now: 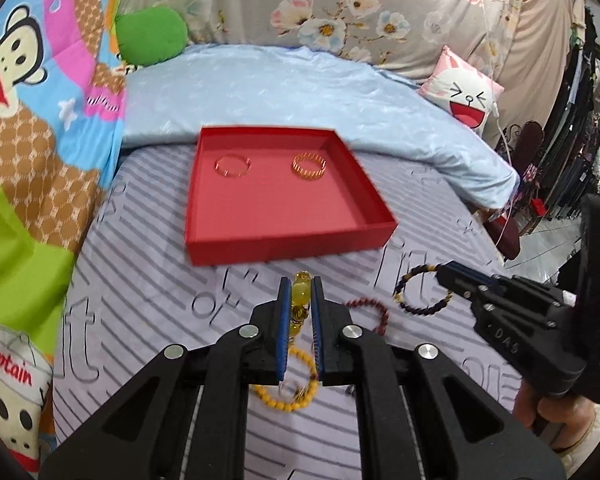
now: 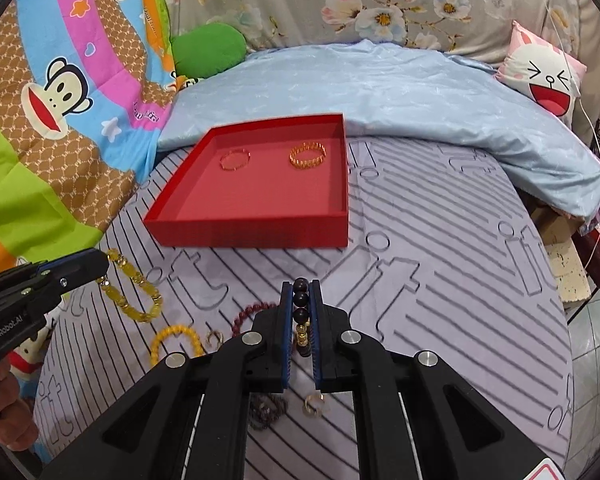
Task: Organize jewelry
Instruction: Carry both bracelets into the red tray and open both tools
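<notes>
A red tray (image 1: 284,246) (image 2: 252,236) lies on the striped bedsheet with a thin gold bangle (image 1: 232,166) (image 2: 235,160) and a wider gold bracelet (image 1: 309,165) (image 2: 308,154) inside. My left gripper (image 1: 301,286) (image 2: 100,268) is shut on a yellow amber bead bracelet (image 1: 300,292) (image 2: 134,296), just in front of the tray. My right gripper (image 2: 301,290) (image 1: 444,274) is shut on a dark bead bracelet (image 2: 301,300) (image 1: 420,296), held right of the left one.
On the sheet lie a yellow small-bead bracelet (image 1: 288,396) (image 2: 176,340), a dark red bead bracelet (image 1: 374,312) (image 2: 252,312), a small ring (image 2: 314,404) and a dark chain (image 2: 268,408). A blue quilt (image 1: 300,92) lies behind the tray. The bed edge is at right.
</notes>
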